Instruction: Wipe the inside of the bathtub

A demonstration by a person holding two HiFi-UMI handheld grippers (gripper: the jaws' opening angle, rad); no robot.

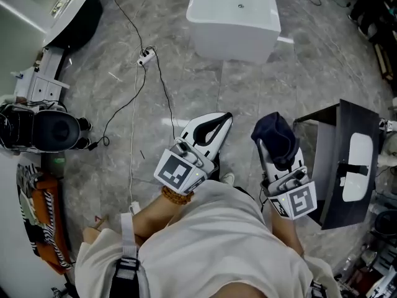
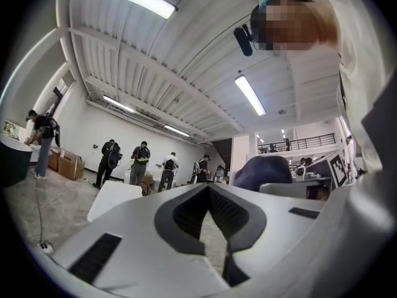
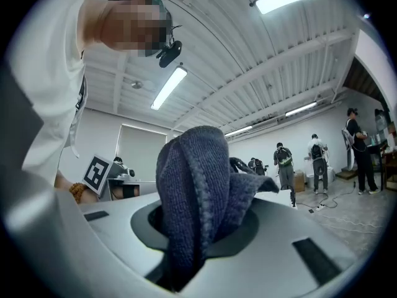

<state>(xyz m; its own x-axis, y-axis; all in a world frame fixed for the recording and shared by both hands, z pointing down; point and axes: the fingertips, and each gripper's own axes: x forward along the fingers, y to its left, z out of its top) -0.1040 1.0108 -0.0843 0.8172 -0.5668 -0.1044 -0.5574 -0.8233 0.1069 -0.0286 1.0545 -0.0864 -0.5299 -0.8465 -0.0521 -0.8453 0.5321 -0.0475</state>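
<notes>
Here's the white rectangular bathtub (image 1: 234, 18), standing on the grey marbled floor (image 1: 205, 85), and both tools are held well short of it, on the side of the tub nearest the person. The left gripper (image 1: 227, 117) points toward the tub's near wall; its own view has the jaws brought together at the tips, only the hollow between the dark pads showing, and nothing caught in it. The right gripper (image 1: 276, 154) sits beside it, a little further toward the tub's right-hand end, and its jaws are clamped on a dark blue knitted cloth (image 3: 195, 185), which bunches up in a thick fold above the jaw tips and flops over to one side. The cloth is nowhere near the tub's basin; it hangs in the air well apart from the rim. Left of the tub, a white power strip (image 1: 146, 57) lies on the floor with a black cable (image 1: 166, 95) trailing away from it. Off the tub's right side, nearer the person, stands a dark square-topped table (image 1: 356, 120).
</notes>
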